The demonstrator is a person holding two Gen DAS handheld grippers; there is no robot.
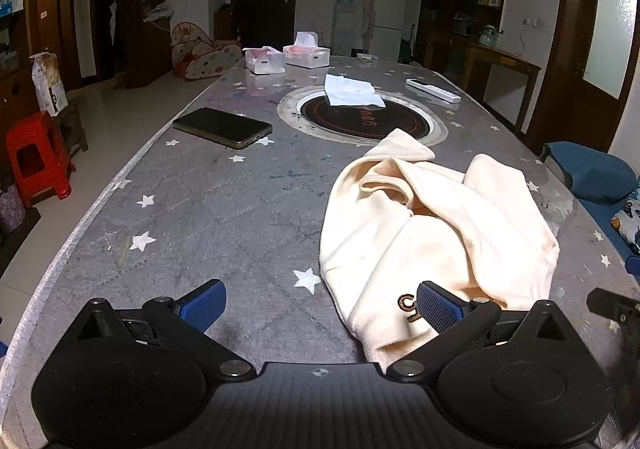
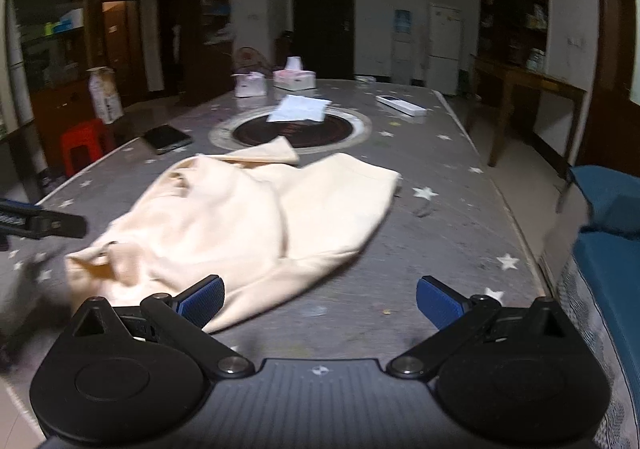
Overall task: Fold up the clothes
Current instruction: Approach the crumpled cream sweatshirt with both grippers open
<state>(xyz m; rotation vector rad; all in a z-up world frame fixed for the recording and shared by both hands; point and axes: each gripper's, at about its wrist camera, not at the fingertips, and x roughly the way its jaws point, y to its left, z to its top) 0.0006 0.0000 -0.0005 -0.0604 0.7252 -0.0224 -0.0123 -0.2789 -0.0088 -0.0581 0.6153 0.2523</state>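
Observation:
A cream garment lies crumpled on the grey star-patterned table, with dark lettering near its near edge. My left gripper is open and empty at the table's near edge, its right finger over the garment's near corner. In the right wrist view the garment spreads across the table's middle. My right gripper is open and empty, its left finger over the garment's near hem. The left gripper's tip shows at the left edge of the right wrist view.
A dark phone lies at the left. A round inset hob with a white tissue sits mid-table. Two tissue boxes and a white remote lie at the far end. A red stool and blue seat flank the table.

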